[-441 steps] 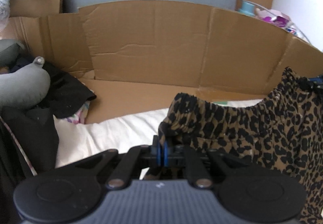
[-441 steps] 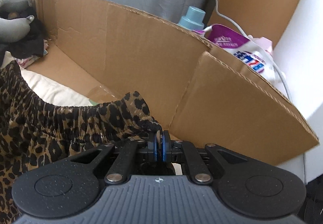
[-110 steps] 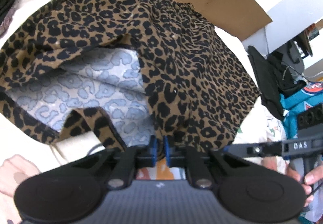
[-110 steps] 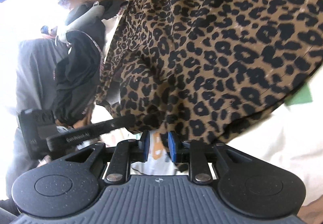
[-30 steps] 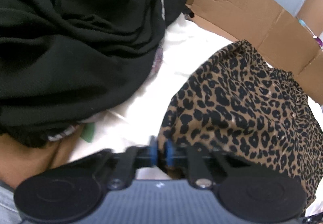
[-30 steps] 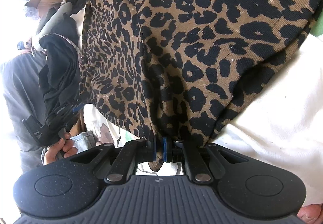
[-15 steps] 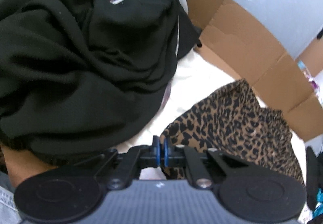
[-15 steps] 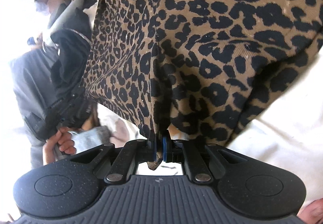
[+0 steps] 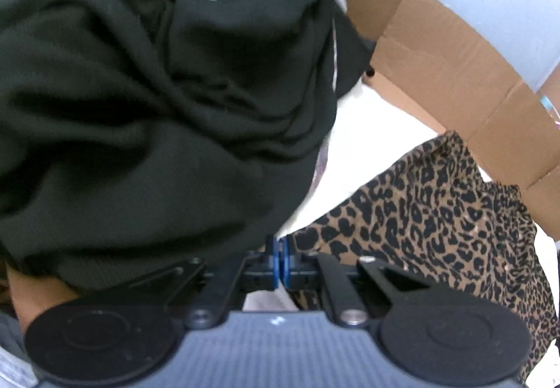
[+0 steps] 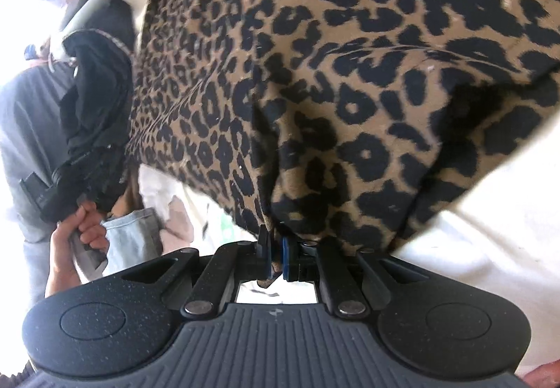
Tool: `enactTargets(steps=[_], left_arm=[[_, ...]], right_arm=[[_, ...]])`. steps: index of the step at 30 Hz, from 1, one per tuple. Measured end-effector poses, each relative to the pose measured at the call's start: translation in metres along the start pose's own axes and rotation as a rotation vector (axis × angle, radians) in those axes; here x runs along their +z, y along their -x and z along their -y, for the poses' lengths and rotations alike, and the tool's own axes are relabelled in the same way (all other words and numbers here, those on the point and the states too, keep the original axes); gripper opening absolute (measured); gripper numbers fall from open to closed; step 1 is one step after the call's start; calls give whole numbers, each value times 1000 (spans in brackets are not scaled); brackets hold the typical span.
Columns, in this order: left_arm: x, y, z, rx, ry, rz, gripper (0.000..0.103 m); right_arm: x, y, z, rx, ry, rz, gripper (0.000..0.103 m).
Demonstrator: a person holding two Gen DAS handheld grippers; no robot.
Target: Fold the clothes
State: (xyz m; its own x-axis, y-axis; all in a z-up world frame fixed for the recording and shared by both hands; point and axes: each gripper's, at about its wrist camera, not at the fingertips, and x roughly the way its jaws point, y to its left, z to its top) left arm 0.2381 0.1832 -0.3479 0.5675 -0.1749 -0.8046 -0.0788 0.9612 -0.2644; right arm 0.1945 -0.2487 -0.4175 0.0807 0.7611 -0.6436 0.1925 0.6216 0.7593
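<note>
The leopard-print garment (image 10: 315, 73) fills most of the right wrist view, lifted and folded over itself above the white sheet (image 10: 490, 230). My right gripper (image 10: 275, 256) is shut on its lower edge, and a scrap of fabric pokes out behind the pads. In the left wrist view the same leopard-print garment (image 9: 437, 213) spreads to the right. My left gripper (image 9: 280, 260) is shut, pads together, at the garment's near left corner; the pinch itself is hard to see. A person's hand (image 10: 75, 230) holds the left gripper's handle at the far left.
A heap of black clothes (image 9: 140, 90) bulges close on the left of the left gripper. Cardboard walls (image 9: 455, 55) stand behind the white sheet (image 9: 367, 143). A grey sleeve and light-denim cloth (image 10: 133, 234) show at the lower left of the right view.
The left gripper has drawn back and up toward the black heap, keeping the garment corner. The right gripper has pulled closer, so the leopard fabric looms larger and drapes over.
</note>
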Motion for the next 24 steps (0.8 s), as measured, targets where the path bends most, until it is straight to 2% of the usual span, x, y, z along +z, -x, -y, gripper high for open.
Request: enactTargets(steps=[3,8,9,11,13,14,15,22,24], left_arm=[[2,2,2,12,-15,15,3],[-10,-18,0,24,-27,-64,6],[-13,-19,-1,12,-17,-67,11],[-16,-17,-4,-3,3,-55,20],[-18,-18,-5,-8,5,-50,29],[-19,-19,-5,-8,-1,-50,35],[-20,-20,-5,-8,-8,-49,36],[-25,-22,2,29,-65,-58,33],[-26,-21,6,47,-83,-64,20]], right_arm=[[0,-2,2,5,-13,-12,3],[0,-5,7,-10,-23,-31,9],[0,-4,6,-9,-16,-36,12],[0,-1,1,-4,6,-48,30],[1,7,-4,1,31,-46,36],[2,13,-6,1,44,-36,37],[4,20,-7,1,56,-27,37],[15,67,-18,1,142,40,37],[22,84,-16,-17,150,90,37]])
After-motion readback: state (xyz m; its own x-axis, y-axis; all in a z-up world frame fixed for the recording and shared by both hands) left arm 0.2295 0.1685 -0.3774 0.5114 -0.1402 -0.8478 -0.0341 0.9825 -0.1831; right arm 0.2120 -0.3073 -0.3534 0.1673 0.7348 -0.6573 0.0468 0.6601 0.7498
